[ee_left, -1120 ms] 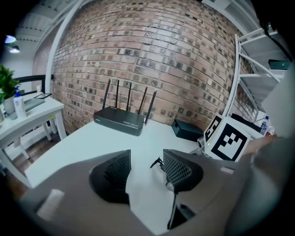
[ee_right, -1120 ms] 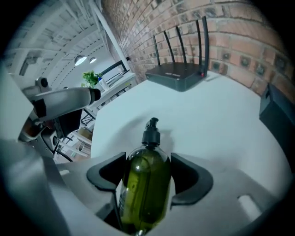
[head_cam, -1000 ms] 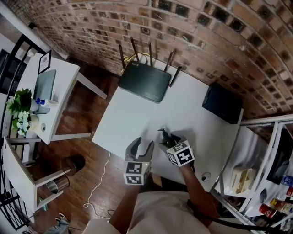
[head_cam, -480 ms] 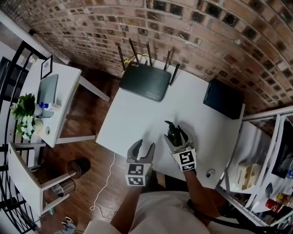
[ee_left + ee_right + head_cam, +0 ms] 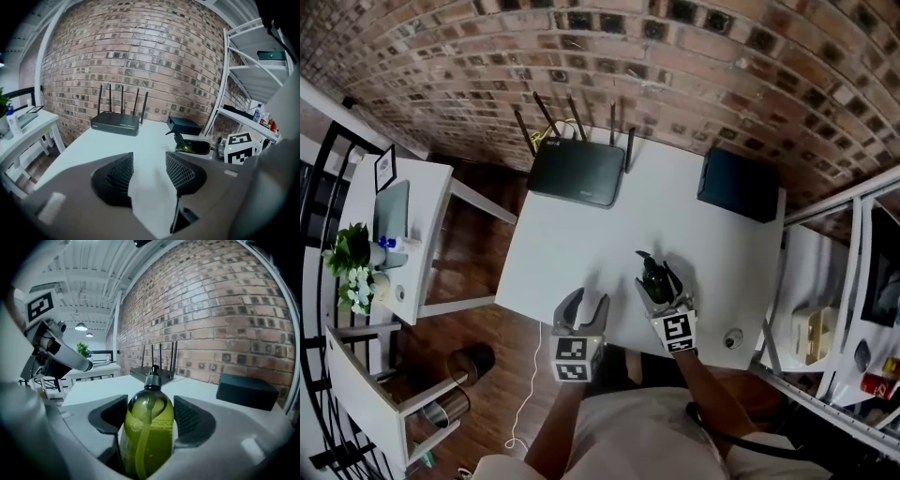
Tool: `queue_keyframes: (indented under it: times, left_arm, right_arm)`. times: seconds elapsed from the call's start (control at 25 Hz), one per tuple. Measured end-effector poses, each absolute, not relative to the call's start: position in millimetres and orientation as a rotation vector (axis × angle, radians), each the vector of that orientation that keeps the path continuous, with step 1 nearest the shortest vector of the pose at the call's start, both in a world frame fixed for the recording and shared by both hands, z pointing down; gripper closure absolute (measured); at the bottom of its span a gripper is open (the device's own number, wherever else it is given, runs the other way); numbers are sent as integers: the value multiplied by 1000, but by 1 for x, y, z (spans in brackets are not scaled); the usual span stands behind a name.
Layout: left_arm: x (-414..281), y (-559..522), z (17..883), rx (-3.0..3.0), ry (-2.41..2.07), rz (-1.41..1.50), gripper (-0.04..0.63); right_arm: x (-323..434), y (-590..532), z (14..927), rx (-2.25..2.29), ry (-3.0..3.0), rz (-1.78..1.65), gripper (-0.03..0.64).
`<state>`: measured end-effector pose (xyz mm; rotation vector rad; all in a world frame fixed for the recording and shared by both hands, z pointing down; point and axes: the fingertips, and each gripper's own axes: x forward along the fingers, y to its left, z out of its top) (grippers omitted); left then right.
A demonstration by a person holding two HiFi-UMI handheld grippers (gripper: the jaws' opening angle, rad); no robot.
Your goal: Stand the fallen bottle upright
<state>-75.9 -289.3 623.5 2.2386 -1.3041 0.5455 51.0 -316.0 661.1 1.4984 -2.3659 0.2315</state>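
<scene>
Green pump bottle [image 5: 653, 279] clamped in right gripper [image 5: 149, 409], well short of router [image 5: 578, 173], pump aimed at it, not upright yet. Left gripper [image 5: 147, 169] closed, empty. Left to do: tip up, plant base, release.

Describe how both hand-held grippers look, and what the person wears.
Both the left gripper and right gripper have grey bodies with two curved jaws, lined by dark mesh-textured pads. Each carries a white cube of black square markers. The person wears a light-coloured top.

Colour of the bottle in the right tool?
Translucent olive-green bottle, black pump; clearest in right gripper view.
</scene>
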Motion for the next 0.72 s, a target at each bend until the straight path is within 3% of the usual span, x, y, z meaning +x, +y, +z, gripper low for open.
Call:
queue_keyframes:
  times: [0.72]
  left_arm:
    - [-81,-271,615,2281,-1291,545,357]
  right_arm:
    - [29,-319,652,1463,-2405,216,328]
